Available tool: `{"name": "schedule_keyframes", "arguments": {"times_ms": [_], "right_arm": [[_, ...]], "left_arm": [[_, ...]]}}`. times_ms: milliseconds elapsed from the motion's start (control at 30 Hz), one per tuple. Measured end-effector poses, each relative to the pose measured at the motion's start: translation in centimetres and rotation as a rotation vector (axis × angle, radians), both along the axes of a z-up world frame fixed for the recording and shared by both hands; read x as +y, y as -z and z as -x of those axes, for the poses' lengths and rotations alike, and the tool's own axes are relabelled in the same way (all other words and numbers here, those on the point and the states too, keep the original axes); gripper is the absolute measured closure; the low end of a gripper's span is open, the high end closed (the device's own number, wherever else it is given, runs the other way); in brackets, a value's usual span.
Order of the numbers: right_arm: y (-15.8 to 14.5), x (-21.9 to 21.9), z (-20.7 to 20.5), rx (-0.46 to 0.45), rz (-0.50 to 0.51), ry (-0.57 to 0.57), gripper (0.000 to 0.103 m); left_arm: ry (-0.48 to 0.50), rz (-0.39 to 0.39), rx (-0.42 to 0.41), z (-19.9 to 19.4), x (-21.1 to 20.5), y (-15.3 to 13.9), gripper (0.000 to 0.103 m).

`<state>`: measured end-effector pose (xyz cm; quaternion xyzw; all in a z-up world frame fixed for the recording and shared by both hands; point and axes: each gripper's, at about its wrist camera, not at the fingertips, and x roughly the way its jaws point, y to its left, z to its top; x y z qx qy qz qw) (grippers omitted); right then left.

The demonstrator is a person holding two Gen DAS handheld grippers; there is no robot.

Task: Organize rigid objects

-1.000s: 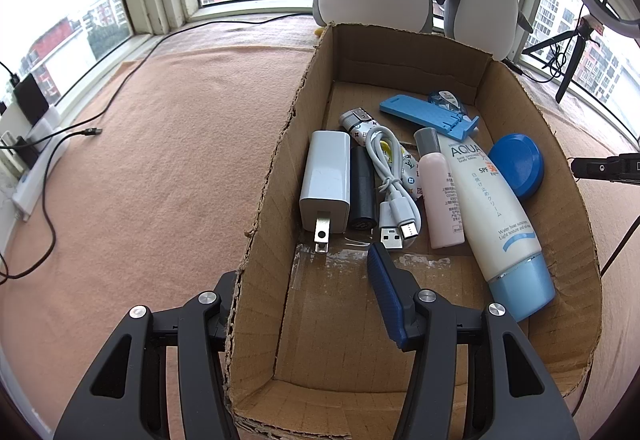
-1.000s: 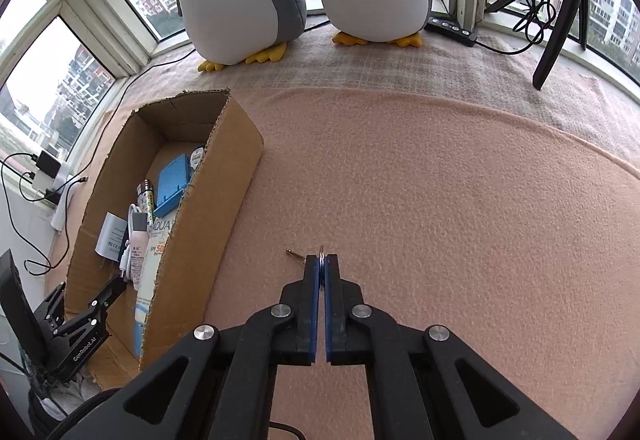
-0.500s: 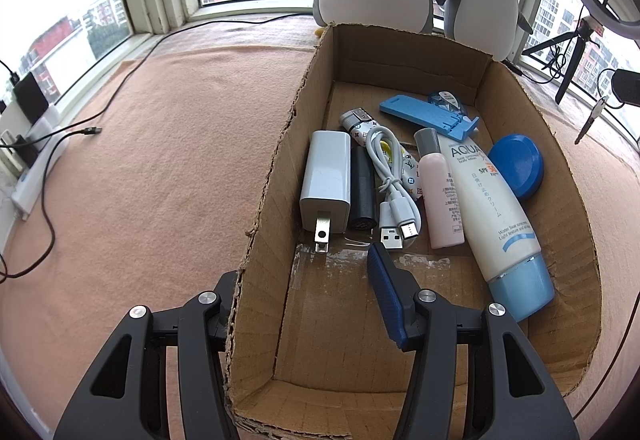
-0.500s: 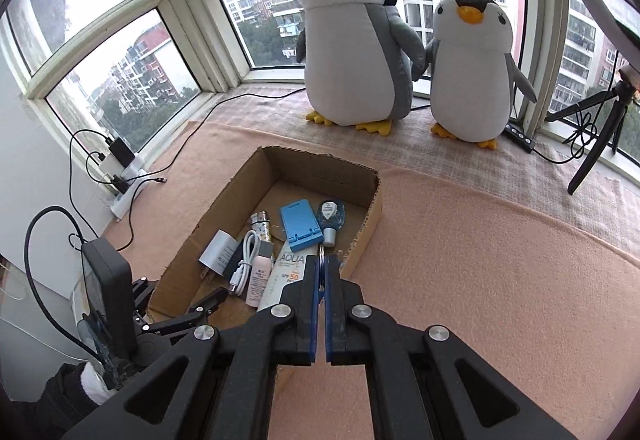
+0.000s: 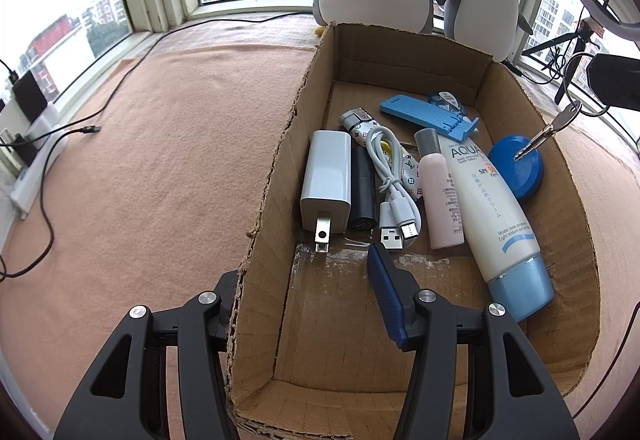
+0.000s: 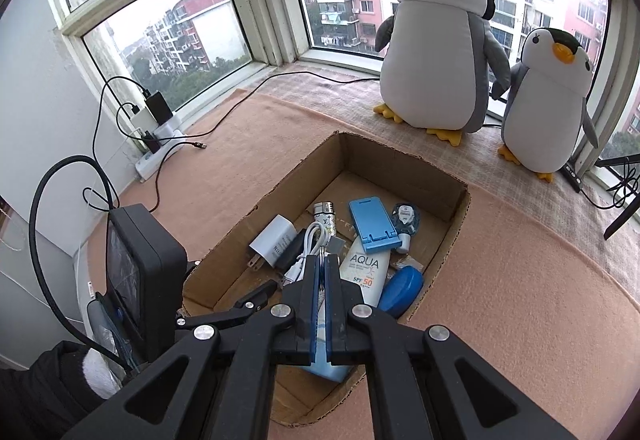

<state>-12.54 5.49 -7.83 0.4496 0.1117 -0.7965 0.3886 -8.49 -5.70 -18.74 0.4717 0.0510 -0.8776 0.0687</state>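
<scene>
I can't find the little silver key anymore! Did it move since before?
Yes. The small silver key, pinched in the right gripper, left the pink blanket and now hangs over the brown cardboard box, above the round blue case.

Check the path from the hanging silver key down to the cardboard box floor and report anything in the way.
Nothing blocks the air below the silver key held by the right gripper, but it hangs over the round blue lid inside the brown cardboard box, so a straight drop probably lands on the lid, not bare floor.

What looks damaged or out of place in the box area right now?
The cardboard box has a ragged, torn left wall edge, and old tape residue marks its floor. The contents lie tidy in a row; nothing spilled.
</scene>
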Motion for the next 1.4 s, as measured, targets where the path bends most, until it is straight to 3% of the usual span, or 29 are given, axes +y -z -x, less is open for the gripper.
{"name": "schedule_keyframes", "arguments": {"times_ms": [267,400,467,633,833,1233,1400], "right_arm": [[0.7,-0.4,0.1,-0.015,-0.007,-0.017,0.098],[1.1,-0.6,0.5,-0.009,-0.011,-0.011,0.071],[1.6,-0.8,0.9,-0.020,-0.015,-0.007,0.062],[2.6,-0.7,1.3,-0.021,-0.042,0.007,0.058],[2.8,0.1,1.2,-0.004,-0.047,0.032,0.044],[2.4,2.3,0.6,0.011,-0.032,0.091,0.039],[2.3,3.2,0.2,0.012,-0.020,0.115,0.037]], "left_arm": [[0.000,0.000,0.000,0.0,0.0,0.0,0.049],[0.000,0.001,0.000,0.0,0.0,0.0,0.049],[0.000,0.001,0.000,0.0,0.0,0.0,0.049],[0.001,0.001,-0.001,0.0,0.0,0.0,0.049],[0.000,0.001,-0.003,-0.1,-0.1,0.0,0.049],[0.005,0.009,-0.010,-0.5,-0.5,-0.2,0.048],[0.004,0.013,0.006,-1.1,-0.5,-1.2,0.042]]}}
